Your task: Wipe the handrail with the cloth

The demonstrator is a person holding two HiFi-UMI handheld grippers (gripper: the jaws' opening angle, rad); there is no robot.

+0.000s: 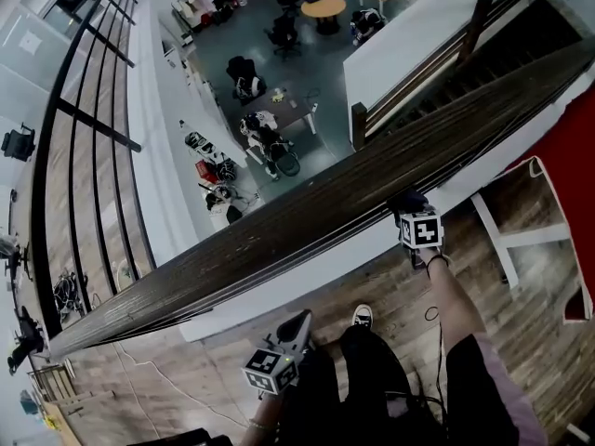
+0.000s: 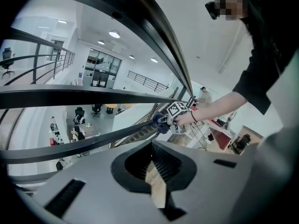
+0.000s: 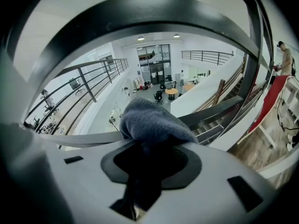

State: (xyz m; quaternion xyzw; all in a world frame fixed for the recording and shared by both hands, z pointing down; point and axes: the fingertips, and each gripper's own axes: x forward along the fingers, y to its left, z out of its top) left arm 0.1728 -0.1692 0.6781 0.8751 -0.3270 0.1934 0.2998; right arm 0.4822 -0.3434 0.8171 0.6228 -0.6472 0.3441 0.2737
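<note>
A dark wooden handrail [image 1: 279, 240] runs diagonally from lower left to upper right in the head view. My right gripper [image 1: 409, 210] rests on its top, shut on a dark blue-grey cloth [image 1: 406, 199] that is pressed against the rail. In the right gripper view the cloth [image 3: 149, 122] bulges out of the right gripper [image 3: 148, 146] over the handrail [image 3: 219, 108]. My left gripper [image 1: 299, 323] hangs low by the person's legs, away from the rail, jaws closed to a point and holding nothing. From the left gripper [image 2: 152, 149] view, the right gripper [image 2: 164, 120] and the cloth [image 2: 161, 123] show far along the rail.
Beyond the rail is a drop to a lower floor with desks, chairs and a round table [image 1: 323, 7]. A staircase [image 1: 465, 54] descends at upper right. A red sheet [image 1: 567, 156] and a white frame [image 1: 502, 240] stand on the wooden floor at right. The person's shoe [image 1: 363, 316] is beside the railing base.
</note>
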